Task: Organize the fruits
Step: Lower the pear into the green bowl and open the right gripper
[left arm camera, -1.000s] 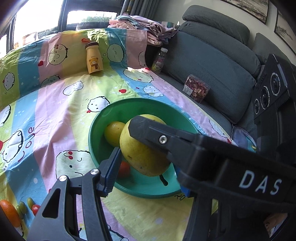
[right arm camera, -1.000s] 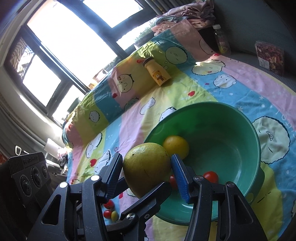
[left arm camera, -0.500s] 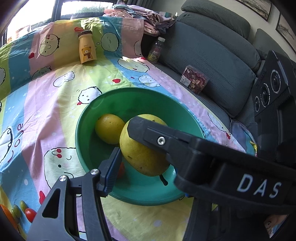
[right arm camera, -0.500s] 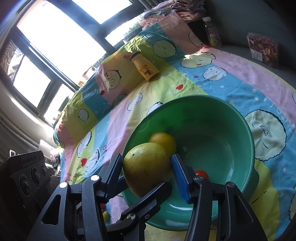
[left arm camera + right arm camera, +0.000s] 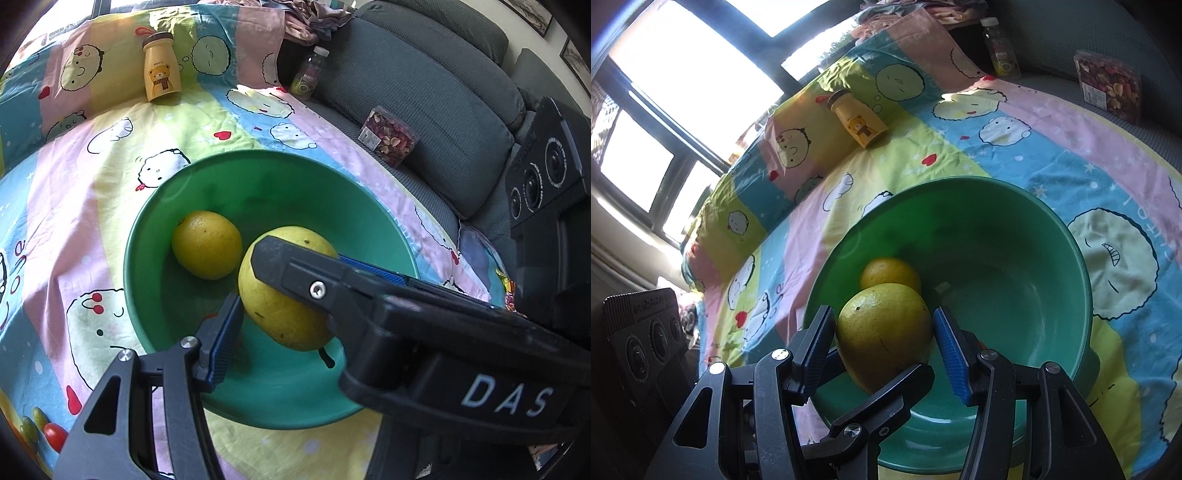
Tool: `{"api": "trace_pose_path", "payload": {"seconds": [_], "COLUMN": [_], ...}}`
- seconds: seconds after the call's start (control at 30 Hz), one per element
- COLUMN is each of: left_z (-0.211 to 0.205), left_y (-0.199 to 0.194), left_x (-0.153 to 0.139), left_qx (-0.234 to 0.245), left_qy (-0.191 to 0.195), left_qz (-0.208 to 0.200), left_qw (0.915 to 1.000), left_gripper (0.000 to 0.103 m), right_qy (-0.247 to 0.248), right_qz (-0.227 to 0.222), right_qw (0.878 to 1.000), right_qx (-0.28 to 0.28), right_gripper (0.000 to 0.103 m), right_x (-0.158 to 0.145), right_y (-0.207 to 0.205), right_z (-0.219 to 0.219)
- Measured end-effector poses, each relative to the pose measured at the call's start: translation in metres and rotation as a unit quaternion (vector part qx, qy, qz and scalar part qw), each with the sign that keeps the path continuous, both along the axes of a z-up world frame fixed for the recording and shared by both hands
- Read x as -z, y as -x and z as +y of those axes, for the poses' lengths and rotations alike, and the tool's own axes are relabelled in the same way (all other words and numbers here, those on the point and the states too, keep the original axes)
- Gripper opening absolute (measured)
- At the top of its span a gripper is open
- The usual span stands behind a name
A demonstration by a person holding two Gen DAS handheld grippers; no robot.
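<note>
Blanket (image 5: pixel 66 206): cartoon faces, many colours
Bear bottle (image 5: pixel 161 72): yellow, on the blanket
Sofa (image 5: pixel 424 92): grey
Snack box (image 5: pixel 388 136): on the sofa

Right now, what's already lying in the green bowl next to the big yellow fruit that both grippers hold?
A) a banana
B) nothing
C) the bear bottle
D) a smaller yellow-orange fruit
D: a smaller yellow-orange fruit lies in the bowl beside the big fruit; the bear bottle stands on the cloth beyond.
</note>
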State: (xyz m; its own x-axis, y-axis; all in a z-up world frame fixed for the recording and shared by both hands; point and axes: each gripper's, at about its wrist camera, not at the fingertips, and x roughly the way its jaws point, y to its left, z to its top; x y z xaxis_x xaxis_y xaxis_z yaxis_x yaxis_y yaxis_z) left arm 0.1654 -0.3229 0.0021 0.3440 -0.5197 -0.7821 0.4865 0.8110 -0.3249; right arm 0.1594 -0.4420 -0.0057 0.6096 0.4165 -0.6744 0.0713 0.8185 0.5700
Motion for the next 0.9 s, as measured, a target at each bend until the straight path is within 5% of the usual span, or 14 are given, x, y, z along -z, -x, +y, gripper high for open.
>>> {"api": "trace_pose_path", "payload": {"seconds": [0.9], "left_z": [-0.01], "left_y": [-0.021], "left_x": [0.011], "left_qx": [0.005], "left_qy": [-0.059], "left_qz": [0.036], "left_qw": [0.9976], "left_gripper": [0.055], "right_qy": [-0.012], "right_qz": [0.022], "right_qw": [1.0], "right_qx": [0.0], "right_gripper": [0.057], "right_x": [0.015], "right_y": [-0.011], "right_z": [-0.005]}}
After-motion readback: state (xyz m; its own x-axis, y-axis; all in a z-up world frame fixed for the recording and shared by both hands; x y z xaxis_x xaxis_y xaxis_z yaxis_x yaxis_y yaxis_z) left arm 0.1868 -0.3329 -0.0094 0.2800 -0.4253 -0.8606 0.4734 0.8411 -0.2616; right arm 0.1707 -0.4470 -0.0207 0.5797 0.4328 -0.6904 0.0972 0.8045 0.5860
